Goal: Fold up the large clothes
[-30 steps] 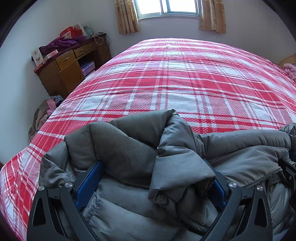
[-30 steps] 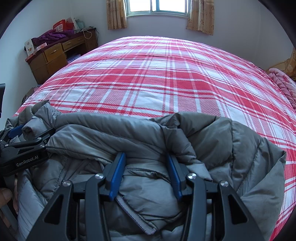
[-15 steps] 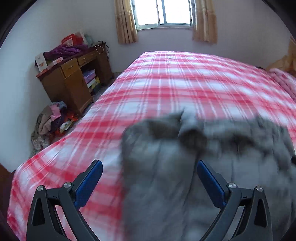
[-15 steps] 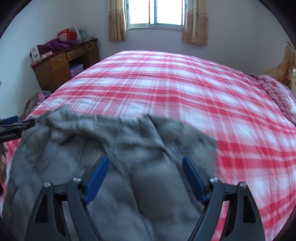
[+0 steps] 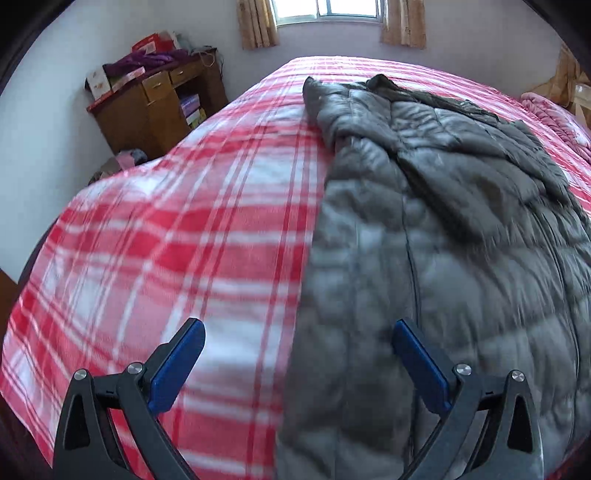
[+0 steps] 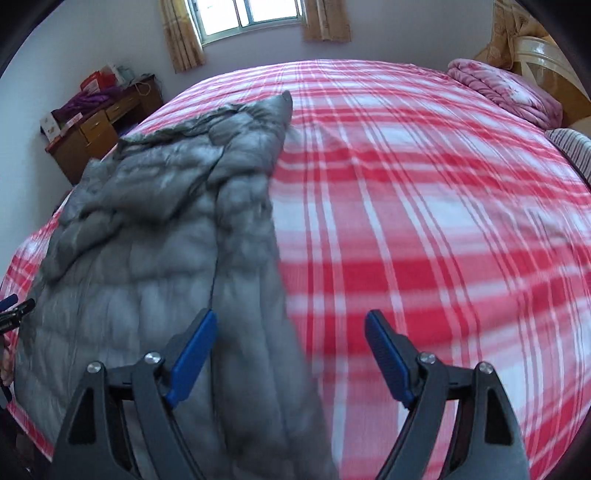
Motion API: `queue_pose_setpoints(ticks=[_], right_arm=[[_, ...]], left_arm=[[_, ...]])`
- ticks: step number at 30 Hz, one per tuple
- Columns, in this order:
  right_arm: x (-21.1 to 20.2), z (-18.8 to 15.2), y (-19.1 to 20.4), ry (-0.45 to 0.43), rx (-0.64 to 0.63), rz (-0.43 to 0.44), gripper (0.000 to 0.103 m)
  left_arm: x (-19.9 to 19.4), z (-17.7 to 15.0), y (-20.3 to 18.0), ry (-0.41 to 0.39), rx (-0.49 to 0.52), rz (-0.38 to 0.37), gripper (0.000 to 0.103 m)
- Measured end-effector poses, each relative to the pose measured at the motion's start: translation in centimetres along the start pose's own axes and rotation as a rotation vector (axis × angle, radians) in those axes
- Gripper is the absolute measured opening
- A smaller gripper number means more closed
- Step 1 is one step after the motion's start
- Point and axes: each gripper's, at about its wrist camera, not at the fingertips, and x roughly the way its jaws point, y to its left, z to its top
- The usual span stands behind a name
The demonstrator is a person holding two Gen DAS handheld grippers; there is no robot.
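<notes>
A large grey quilted down jacket (image 5: 443, 221) lies spread lengthwise on the red and white plaid bed (image 5: 184, 221). In the right wrist view the jacket (image 6: 166, 240) fills the left half, its far end reaching toward the window. My left gripper (image 5: 299, 354) is open and empty, hovering over the jacket's left edge near the bed's front. My right gripper (image 6: 291, 347) is open and empty, hovering over the jacket's right edge. The tip of the left gripper (image 6: 14, 310) shows at the far left of the right wrist view.
A wooden desk (image 5: 155, 103) with boxes and purple cloth stands at the left wall, with a heap of clothes (image 5: 118, 162) on the floor beside it. A pink blanket (image 6: 506, 88) and a striped pillow (image 6: 572, 147) lie at the bed's right end. A window (image 6: 251, 14) is on the far wall.
Both grippers let go of the bunched jacket and opened wide. The jacket went from a bundle at the grippers to lying spread out along the bed.
</notes>
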Motion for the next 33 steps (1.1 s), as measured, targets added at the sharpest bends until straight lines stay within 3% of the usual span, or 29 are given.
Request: queue_pose_setpoints(ticks=[7, 12, 14, 15, 16, 17, 18, 20, 23, 30, 33], right_arm=[[-2.1, -5.3, 0.1, 0.007, 0.046, 0.010, 0.084], [-3.5, -8.1, 1.0, -0.010, 0.012, 0.020, 0.084], [-3.6, -8.7, 1.3, -0.016, 0.000, 0.019, 0.071], [-3.6, -8.8, 1.4, -0.018, -0.003, 0.016, 0.064], [-3.7, -8.9, 1.5, -0.018, 0.000, 0.028, 0.040], [-3.9, -9.0, 1.5, -0.014, 0.007, 0.062, 0.020], [-4.1, -8.9, 1.5, -0.010, 0.028, 0.128, 0.018], [-4.9, -8.9, 1.8, -0.032, 0.030, 0.133, 0.015], [-6.9, -8.7, 1.7, -0.092, 0.052, 0.171, 0.012], [-16.4, -6.5, 2.4, -0.296, 0.058, 0.294, 0.010], [-20.7, -5.0, 3.1, -0.406, 0.041, 0.324, 0.010]], left_arm=[[-1.7, -4.6, 0.5, 0.017, -0.023, -0.037, 0.102], [-2.0, -6.8, 1.5, 0.018, -0.059, -0.092, 0.102], [-2.1, -7.2, 1.6, 0.030, -0.081, -0.152, 0.086], [-2.5, -7.3, 1.5, 0.024, -0.082, -0.185, 0.065], [-2.9, -7.3, 1.3, 0.011, -0.068, -0.190, 0.033], [-3.5, -7.2, 0.8, 0.008, -0.041, -0.226, 0.018], [-4.0, -7.1, 0.6, 0.003, -0.036, -0.247, 0.011], [-5.9, -6.9, 0.6, -0.042, -0.016, -0.240, 0.007], [-9.6, -6.4, 1.7, -0.132, -0.032, -0.287, 0.005], [-21.9, -4.2, 5.6, -0.364, -0.076, -0.435, 0.004], [-24.8, -2.7, 6.6, -0.445, -0.088, -0.437, 0.004]])
